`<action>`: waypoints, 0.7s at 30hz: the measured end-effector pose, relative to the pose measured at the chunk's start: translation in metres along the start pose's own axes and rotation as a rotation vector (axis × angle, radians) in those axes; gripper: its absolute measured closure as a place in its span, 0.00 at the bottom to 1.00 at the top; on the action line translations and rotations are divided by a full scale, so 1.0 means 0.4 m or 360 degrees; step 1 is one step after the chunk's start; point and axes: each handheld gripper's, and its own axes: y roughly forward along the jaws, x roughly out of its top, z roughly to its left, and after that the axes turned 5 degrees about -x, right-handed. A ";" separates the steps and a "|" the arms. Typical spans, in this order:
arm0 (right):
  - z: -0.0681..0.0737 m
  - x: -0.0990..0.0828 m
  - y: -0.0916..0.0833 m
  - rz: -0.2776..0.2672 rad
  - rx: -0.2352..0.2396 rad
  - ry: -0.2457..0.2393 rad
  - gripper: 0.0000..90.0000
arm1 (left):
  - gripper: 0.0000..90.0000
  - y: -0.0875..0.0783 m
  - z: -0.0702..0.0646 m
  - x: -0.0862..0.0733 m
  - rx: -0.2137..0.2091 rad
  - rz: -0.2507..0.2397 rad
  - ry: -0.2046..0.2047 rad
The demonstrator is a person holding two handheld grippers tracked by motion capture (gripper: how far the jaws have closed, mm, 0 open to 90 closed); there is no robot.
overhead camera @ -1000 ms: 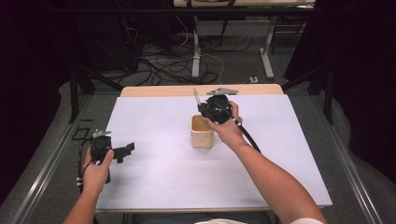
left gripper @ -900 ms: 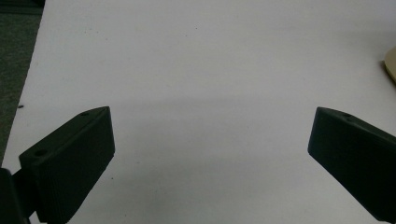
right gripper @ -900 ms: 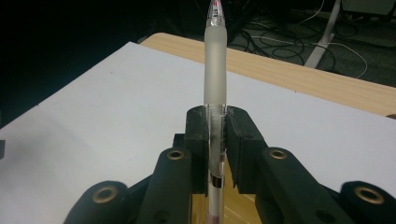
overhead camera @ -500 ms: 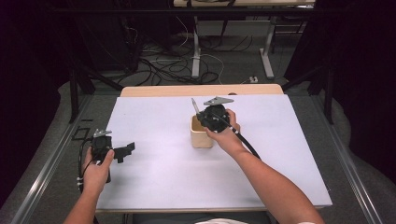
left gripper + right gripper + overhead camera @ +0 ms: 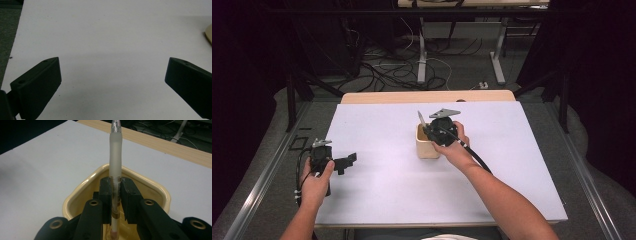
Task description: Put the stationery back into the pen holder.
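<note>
The high view looks forward and down from above the tabletop [image 5: 377, 195]; the left gripper view skims low across bare tabletop; the right gripper view sits close over the cream cup [image 5: 75, 197], shared with the high view

Cup [image 5: 427, 145] sole obstacle mid-table [image 5: 377, 200]; open surface all around.

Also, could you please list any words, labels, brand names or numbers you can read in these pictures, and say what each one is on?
There is no readable text in these pictures.
The pen clamped in the right gripper: clear barrel and frosted grip, no print legible.
The cream-coloured cup under it: plain, no label.
The white tabletop: unmarked.
The left gripper, jaws apart: plain black pads, no marking.
</note>
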 end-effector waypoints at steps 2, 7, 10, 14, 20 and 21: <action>-0.001 -0.003 0.000 0.0011 0.0001 -0.0011 0.89 | 0.01 0.000 0.000 0.000 0.0001 0.0002 0.0000; -0.003 -0.008 0.000 0.0025 0.0010 -0.0014 0.89 | 0.01 0.001 0.000 0.000 0.0000 0.0002 0.0000; -0.006 -0.007 -0.004 0.0029 0.0030 0.0001 0.88 | 0.01 0.000 -0.001 0.000 0.0001 0.0003 0.0002; -0.015 -0.003 -0.011 0.0047 0.0088 0.0049 0.77 | 0.01 0.000 -0.001 0.000 0.0000 0.0002 -0.0001; -0.035 0.010 -0.040 0.0015 0.0120 0.0080 0.54 | 0.01 0.000 0.000 0.000 0.0000 0.0002 0.0000; -0.039 0.011 -0.046 0.0013 0.0116 0.0078 0.50 | 0.01 0.000 -0.001 0.000 0.0000 0.0002 -0.0001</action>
